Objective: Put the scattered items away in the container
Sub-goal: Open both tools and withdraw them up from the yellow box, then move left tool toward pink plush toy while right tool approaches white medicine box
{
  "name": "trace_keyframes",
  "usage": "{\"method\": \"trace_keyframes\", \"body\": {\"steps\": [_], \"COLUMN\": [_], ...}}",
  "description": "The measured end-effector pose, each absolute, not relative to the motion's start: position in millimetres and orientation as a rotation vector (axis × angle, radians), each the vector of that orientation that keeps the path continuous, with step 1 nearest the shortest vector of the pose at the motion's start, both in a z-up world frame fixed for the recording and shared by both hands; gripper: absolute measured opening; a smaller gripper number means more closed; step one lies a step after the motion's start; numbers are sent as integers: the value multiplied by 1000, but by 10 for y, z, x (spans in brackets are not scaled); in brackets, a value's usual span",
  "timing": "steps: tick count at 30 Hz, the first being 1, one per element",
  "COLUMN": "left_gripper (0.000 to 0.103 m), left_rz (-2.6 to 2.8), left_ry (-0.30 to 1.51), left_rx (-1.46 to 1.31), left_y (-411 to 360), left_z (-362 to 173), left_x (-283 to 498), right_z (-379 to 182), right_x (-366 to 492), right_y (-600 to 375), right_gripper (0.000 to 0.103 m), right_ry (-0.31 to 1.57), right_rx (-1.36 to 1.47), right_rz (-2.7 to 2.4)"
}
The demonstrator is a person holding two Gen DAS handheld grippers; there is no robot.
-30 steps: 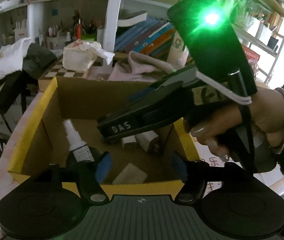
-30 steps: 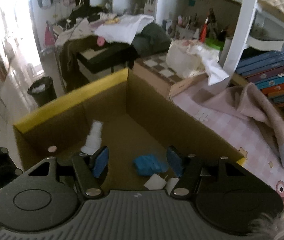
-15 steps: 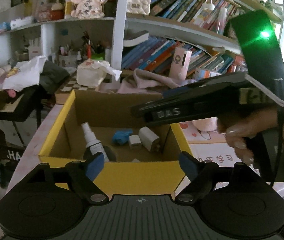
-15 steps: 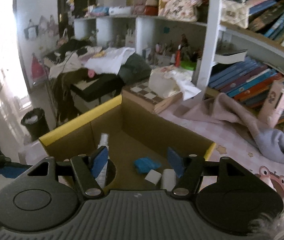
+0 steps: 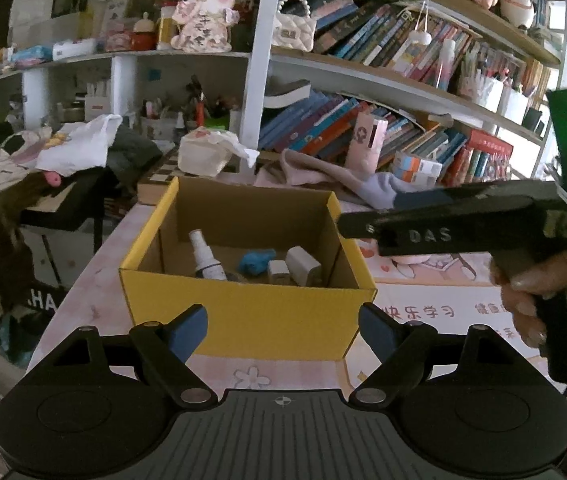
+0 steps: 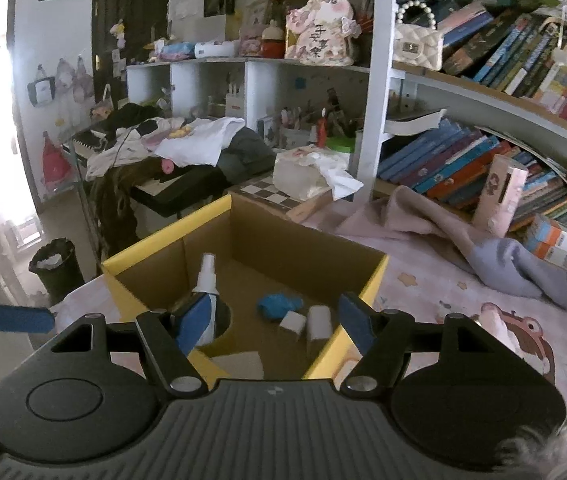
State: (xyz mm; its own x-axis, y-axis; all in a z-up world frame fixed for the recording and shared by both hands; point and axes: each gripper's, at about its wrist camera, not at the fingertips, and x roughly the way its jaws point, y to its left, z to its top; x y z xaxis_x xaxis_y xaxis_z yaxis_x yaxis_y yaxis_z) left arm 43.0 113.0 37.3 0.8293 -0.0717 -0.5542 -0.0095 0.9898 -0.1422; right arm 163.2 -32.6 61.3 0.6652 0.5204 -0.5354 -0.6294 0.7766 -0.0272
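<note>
A yellow cardboard box (image 5: 243, 312) (image 6: 375, 280) stands on the pink table. Inside lie a white spray bottle (image 5: 203, 254) (image 6: 205, 280), a blue crumpled item (image 5: 255, 261) (image 6: 277, 306), two white chargers (image 5: 302, 265) (image 6: 319, 322) and a flat white piece (image 6: 239, 364). My left gripper (image 5: 283, 326) is open and empty, in front of the box's near wall. My right gripper (image 6: 275, 318) is open and empty, above the box's near corner; its body (image 5: 463, 224) shows at the right in the left wrist view.
A bookshelf with books (image 5: 363, 128), a tissue box (image 5: 207, 152) (image 6: 307, 172) on a chequered board, and a pink-grey cloth (image 6: 463, 240) lie behind the box. A clothes-covered stand (image 6: 171, 148) and a bin (image 6: 55, 264) are at the left.
Both grippers have pulled back and up out of the box. The box now looks smaller and farther, and the right gripper has moved off to the right of it.
</note>
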Motion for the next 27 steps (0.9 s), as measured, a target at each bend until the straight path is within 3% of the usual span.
{"method": "trace_keyframes", "body": {"steps": [27], "left_gripper": [91], "left_rz": [-30], "left_ry": [550], "left_rx": [-102], "left_y": [932], "left_z": [266], "left_x": [-55], "right_z": [309], "right_x": [438], "right_y": [-737], "right_gripper": [74], "right_ry": [420], "right_rx": [-295], "right_rz": [602]}}
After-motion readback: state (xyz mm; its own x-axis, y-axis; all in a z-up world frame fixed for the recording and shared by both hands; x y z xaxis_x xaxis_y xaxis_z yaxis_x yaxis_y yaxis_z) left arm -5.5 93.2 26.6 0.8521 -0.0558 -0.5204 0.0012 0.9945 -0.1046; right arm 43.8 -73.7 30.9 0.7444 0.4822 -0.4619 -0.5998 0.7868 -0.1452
